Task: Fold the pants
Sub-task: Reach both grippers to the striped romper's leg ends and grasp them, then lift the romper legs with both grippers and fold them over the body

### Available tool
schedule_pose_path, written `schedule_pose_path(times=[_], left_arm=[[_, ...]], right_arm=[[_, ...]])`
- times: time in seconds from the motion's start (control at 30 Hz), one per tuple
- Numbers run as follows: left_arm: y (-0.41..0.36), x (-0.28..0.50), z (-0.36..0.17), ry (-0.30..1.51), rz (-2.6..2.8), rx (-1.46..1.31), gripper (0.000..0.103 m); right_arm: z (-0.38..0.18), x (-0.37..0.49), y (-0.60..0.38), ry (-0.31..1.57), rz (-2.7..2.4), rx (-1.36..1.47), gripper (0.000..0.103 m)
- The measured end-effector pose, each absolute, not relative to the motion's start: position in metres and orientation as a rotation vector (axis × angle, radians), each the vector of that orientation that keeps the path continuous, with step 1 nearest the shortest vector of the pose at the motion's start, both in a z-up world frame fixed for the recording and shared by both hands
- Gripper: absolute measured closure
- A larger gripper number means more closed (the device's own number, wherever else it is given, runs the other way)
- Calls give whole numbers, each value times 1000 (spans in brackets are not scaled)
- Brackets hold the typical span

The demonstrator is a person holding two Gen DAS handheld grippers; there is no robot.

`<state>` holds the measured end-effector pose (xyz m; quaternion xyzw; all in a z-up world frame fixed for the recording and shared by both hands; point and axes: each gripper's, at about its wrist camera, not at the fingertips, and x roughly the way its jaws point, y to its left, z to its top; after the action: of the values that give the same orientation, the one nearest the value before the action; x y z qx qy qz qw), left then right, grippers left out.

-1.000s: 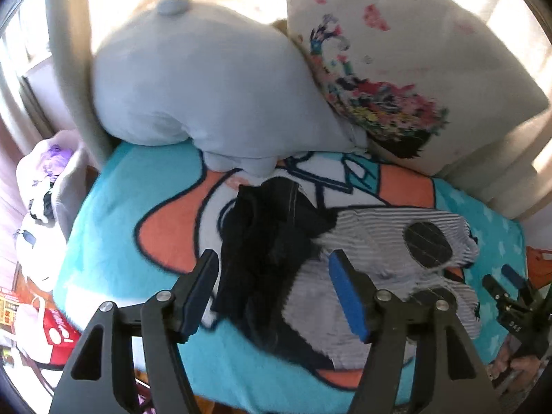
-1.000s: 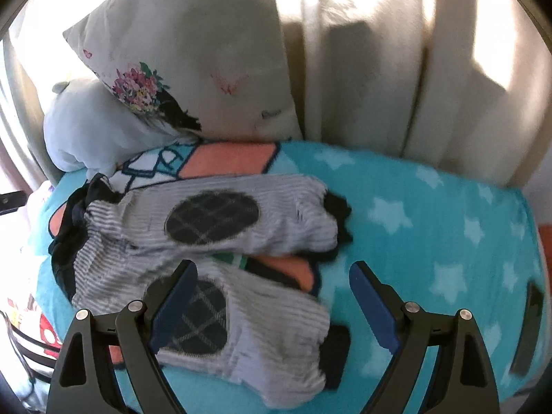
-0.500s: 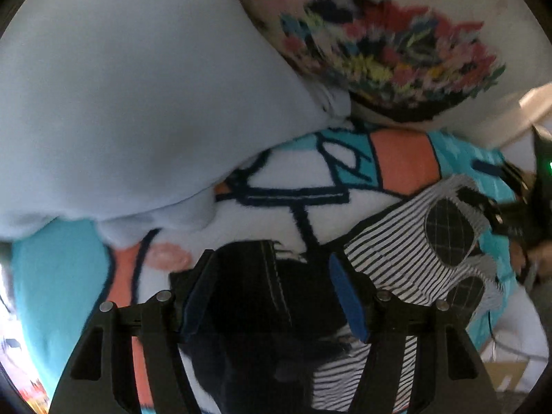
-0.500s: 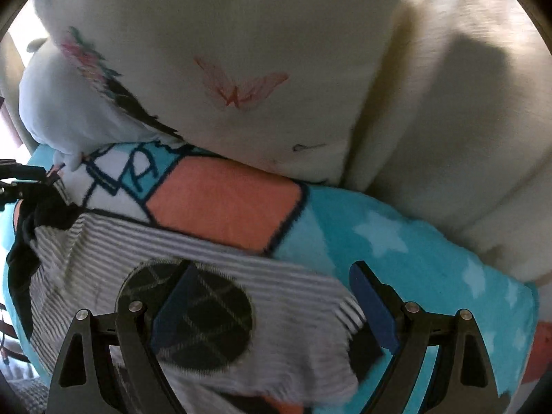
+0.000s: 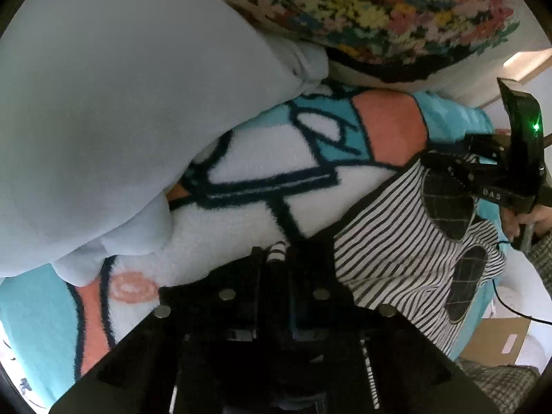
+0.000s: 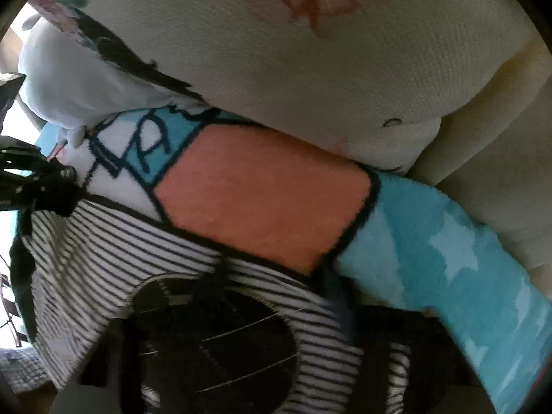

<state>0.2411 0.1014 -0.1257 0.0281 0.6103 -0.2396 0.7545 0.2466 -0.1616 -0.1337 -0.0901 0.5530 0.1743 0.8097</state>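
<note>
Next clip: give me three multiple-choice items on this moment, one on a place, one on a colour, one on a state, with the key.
1. Where do the pants lie?
A. on a cartoon blanket
B. on a wooden floor
C. in a basket

2. What pattern do the pants have?
A. plain red
B. black and white stripes with dark patches
C. green dots

3. How is the left tool?
A. wide open above the pants
B. out of view
C. shut on the pants' dark waist end

Key: 1 A, turquoise, orange and white blanket shows all around the pants. 2 B, stripes and dark checked patches show in both views. 3 C, its fingers are closed together with a bit of striped cloth between their tips.
</note>
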Motion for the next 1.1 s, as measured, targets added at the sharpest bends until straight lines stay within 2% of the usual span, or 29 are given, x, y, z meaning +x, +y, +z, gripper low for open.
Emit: schedule_pose_path(times=[0.03,0.1,0.37,0.6,0.8,1.1], left_arm=[[101,240,-123,1322,-522,66,93],[100,237,-118,1299,-515,60,93],[121,222,-75,1192,-467,-86,94],[134,159,-33,1107,-404,-117,95],[134,88,-43,1112,-335,-207,95],[157,11,-116,1279,-84,-364,97]], right_arm=[[-133,245,-155,1200,381,-166,94],[-130,242,-156,1203,365,-126,96],[-100,225,-160,1098,315,-61,97],[-45,172,-155,987,360,-43,97],[-36,101,-161,984,424,-22,97],[-103,18,-181,1102,415,14,95]])
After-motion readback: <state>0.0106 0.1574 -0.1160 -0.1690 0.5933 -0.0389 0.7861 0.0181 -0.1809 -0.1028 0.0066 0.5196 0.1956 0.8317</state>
